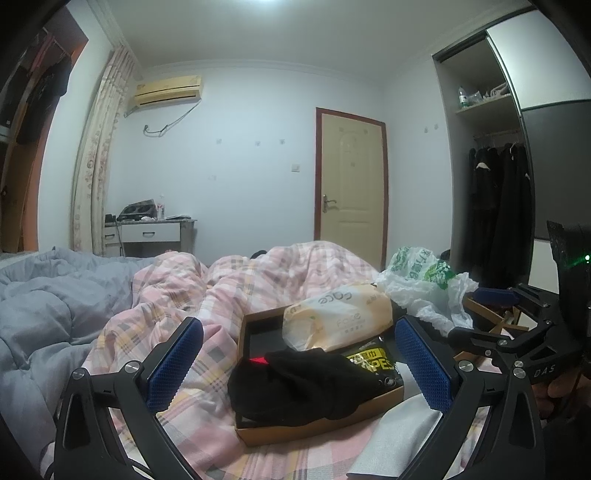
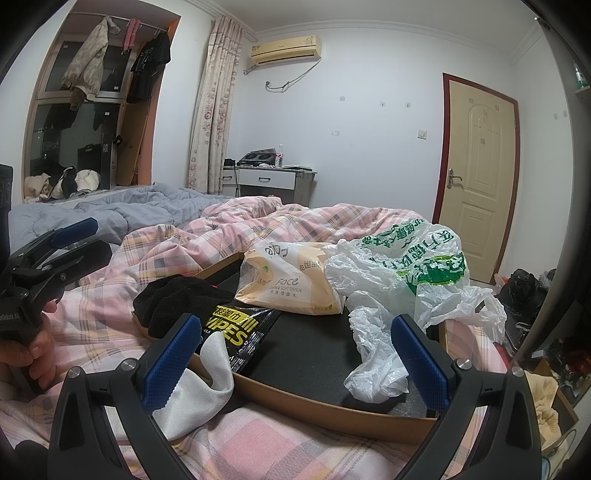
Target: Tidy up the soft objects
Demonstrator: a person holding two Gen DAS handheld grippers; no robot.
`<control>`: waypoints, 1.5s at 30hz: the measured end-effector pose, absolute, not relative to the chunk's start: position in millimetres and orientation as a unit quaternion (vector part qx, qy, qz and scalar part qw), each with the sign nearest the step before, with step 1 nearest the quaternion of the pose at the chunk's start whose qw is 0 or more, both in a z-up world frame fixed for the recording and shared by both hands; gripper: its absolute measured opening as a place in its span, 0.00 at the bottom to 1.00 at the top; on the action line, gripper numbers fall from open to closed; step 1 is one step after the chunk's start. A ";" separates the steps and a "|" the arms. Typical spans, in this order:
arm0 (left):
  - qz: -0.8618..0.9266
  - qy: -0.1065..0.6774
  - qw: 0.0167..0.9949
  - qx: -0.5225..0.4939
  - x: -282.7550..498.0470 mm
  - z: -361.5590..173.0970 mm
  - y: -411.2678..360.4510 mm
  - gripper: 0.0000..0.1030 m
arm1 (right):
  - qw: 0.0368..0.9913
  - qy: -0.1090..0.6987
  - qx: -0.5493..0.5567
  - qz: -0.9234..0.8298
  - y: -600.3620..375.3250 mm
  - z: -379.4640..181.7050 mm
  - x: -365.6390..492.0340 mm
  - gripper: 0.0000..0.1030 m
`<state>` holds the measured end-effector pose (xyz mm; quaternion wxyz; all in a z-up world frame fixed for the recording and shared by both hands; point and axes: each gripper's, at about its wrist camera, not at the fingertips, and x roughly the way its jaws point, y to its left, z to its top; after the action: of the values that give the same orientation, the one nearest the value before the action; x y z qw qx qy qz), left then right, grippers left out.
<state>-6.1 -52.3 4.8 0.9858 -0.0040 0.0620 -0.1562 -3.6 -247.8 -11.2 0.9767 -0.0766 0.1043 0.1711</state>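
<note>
Closest to us in the left wrist view, our left gripper [image 1: 299, 363] is spread wide with nothing in it, and at center frame a black sock [image 1: 295, 384] is draped over the cardboard box [image 1: 317, 430] beside the tissue pack [image 1: 338, 319]. In the right wrist view our right gripper [image 2: 297, 360] gapes empty too, a white cloth [image 2: 199, 387] sits by its left finger at lower left, and the wipes pack [image 2: 240, 334] and plastic bag [image 2: 402, 280] lie in the box.

Dim, cool indoor light falls from a bright ceiling lamp [image 1: 280, 2] glaring at the top edge of the left view; shadows stay soft. Both pictures bend strongly outward, corners go black, and fine detail looks grainy and slightly smeared
</note>
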 end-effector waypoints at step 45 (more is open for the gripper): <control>-0.151 0.067 0.986 0.000 -4.0 3.7 -53.0 1.00 | 0.977 0.104 -0.076 0.171 -248.1 -11.2 -3.5 0.99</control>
<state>-4.0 -53.0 3.7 0.9862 -0.0005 0.0675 -0.1509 -3.5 -248.1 -11.2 0.9767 -0.0764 0.1043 0.1712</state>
